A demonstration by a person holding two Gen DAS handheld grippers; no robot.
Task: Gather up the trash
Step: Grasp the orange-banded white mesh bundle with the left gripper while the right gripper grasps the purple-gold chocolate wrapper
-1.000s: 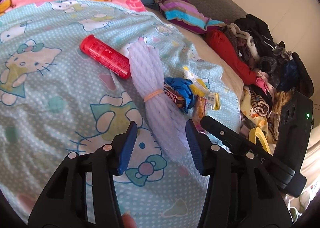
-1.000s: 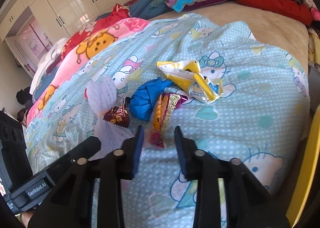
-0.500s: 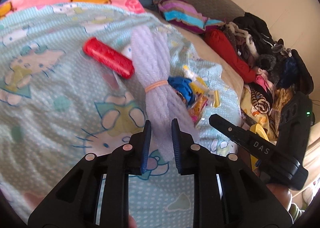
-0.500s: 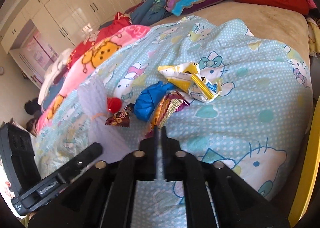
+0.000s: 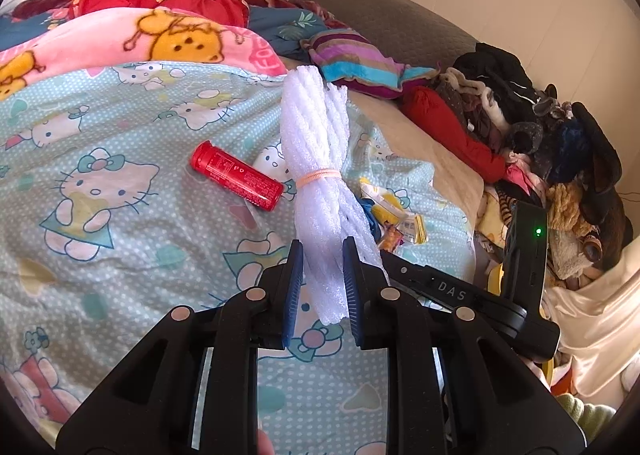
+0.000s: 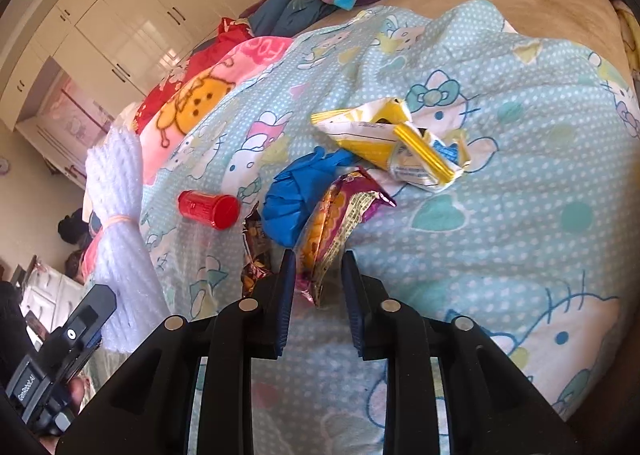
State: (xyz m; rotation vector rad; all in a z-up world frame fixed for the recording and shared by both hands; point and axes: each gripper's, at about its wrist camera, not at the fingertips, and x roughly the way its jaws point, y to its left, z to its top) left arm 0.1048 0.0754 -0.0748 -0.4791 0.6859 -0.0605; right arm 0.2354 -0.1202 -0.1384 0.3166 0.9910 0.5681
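Note:
My left gripper [image 5: 323, 247] is shut on the lower end of a white foam net bundle [image 5: 312, 143] tied with a rubber band, and holds it upright above the Hello Kitty blanket [image 5: 120, 255]. Behind it a red tube [image 5: 236, 175] lies on the blanket. My right gripper [image 6: 317, 259] has its jaws opening. The end of a purple and yellow snack wrapper [image 6: 336, 215] stands between them, with a gap to the right pad. Just past it lie a blue glove [image 6: 296, 195], a yellow and white wrapper [image 6: 388, 143] and a small brown wrapper [image 6: 254, 247].
A heap of dark clothes [image 5: 540, 143] fills the bed's right side, with a red roll [image 5: 448, 127] beside it. A striped pillow [image 5: 356, 63] and a pink blanket [image 5: 160, 43] lie at the far end. White wardrobe doors [image 6: 140, 27] stand behind the bed.
My left gripper shut on the foam bundle and lifted it off the blanket. My right gripper shut near the snack wrapper's end, then its jaws parted again.

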